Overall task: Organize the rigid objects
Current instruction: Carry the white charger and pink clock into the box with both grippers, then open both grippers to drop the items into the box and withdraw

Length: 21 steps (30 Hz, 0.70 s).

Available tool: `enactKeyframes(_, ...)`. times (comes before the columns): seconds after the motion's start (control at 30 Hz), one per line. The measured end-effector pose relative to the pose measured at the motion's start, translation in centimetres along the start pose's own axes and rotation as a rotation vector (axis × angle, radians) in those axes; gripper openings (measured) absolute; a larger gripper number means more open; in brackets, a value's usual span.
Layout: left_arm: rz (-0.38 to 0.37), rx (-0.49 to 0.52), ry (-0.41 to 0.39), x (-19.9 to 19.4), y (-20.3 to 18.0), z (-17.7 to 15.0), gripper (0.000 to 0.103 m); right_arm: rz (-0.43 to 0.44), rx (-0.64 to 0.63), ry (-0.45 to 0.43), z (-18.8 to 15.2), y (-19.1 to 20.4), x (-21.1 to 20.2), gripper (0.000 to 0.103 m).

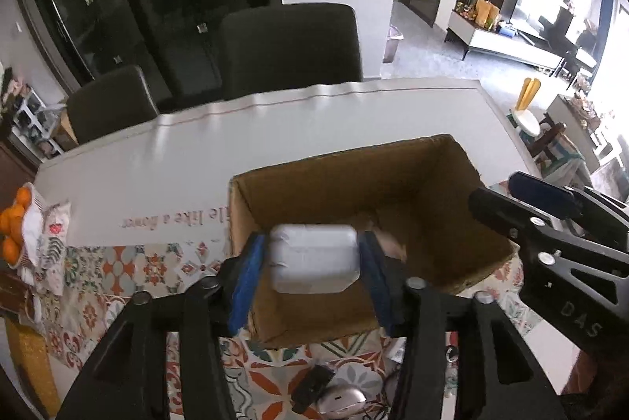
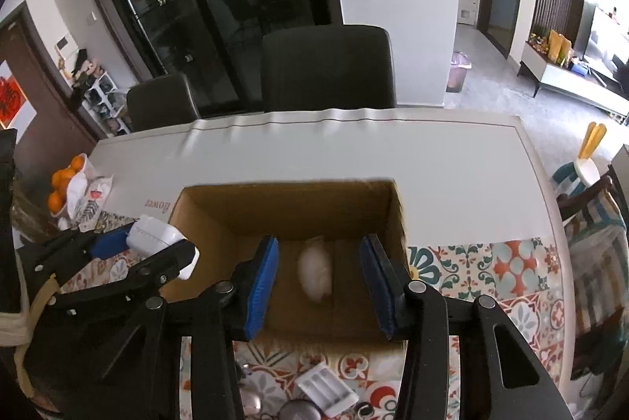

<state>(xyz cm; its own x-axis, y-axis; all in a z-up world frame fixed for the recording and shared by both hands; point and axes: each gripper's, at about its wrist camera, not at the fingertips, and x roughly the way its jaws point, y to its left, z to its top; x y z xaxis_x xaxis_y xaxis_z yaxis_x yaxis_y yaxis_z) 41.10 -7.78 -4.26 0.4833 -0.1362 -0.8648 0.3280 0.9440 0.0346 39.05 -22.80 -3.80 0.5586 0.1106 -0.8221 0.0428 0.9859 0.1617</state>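
Observation:
My left gripper (image 1: 312, 259) is shut on a white rounded plastic case (image 1: 314, 257) and holds it over the near left part of an open cardboard box (image 1: 412, 160). In the right wrist view the same case (image 2: 151, 235) sits between the left gripper's blue pads at the box's (image 2: 287, 190) left rim. My right gripper (image 2: 320, 276) is open and empty above the box's near wall. A white oval object (image 2: 315, 272) lies on the box floor between its fingers. The right gripper's tip (image 1: 523, 200) shows at the box's right side in the left wrist view.
The box stands on a table with a patterned cloth (image 2: 491, 270). A white battery tray (image 2: 326, 388) and small grey items lie near the front edge. A grey mouse (image 1: 340, 398) lies below the box. A bag of oranges (image 2: 65, 190) sits at the left. Dark chairs (image 2: 328, 66) stand behind the table.

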Motion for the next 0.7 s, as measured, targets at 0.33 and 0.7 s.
enactKeyframes(0.33, 0.025, -0.029, -0.074, -3.1, 1.0, -1.8, 0.082, 0.018, 0.016, -0.027, -1.7, -0.3, -2.4, 0.066)
enactKeyframes(0.7, 0.109, -0.014, -0.196, -7.5, -0.1, -5.6, 0.102, -0.001, -0.021, -0.101, -4.8, 0.2, -6.7, 0.078)
